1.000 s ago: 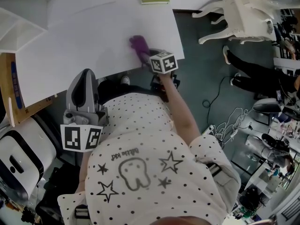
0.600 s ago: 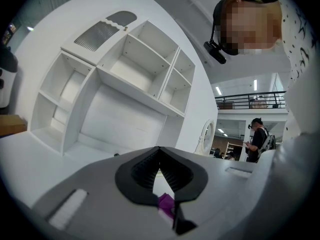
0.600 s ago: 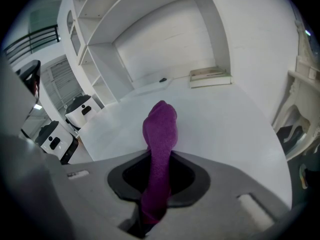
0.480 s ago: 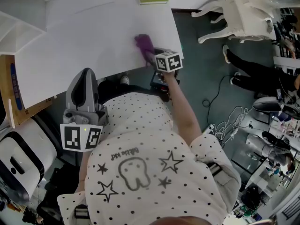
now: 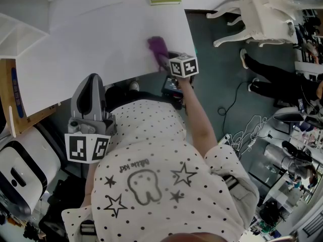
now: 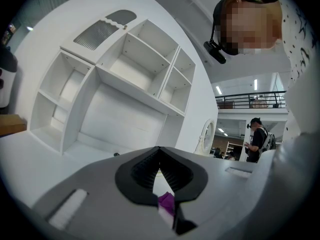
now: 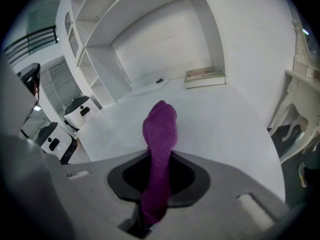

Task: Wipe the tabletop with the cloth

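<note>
The cloth [image 5: 157, 45] is seen crumpled on the white table [image 5: 91, 32] in the upper middle of the head view, close to the table's right edge and near corner. It is clamped in the jaws of the right gripper [image 5: 170, 59], and in the right gripper view the purple fabric [image 7: 160, 129] is gripped between them, its free end bunched on the surface ahead. Over the last second the cloth has been carried a little to the right across the table. Most of that shift was made in the first half second and very little since, so the stroke is judged to be running out near the edge. A reversal or a new pass is likely to be needed, since the wide stretch of table to the left lies well apart from the cloth. The left gripper [image 5: 93, 84] has been kept where it was, low at the lower left and off the table. Its jaws are closed tip to tip in its own view [image 6: 160, 156], where a small purple scrap that cannot be identified shows low in the gap.
</note>
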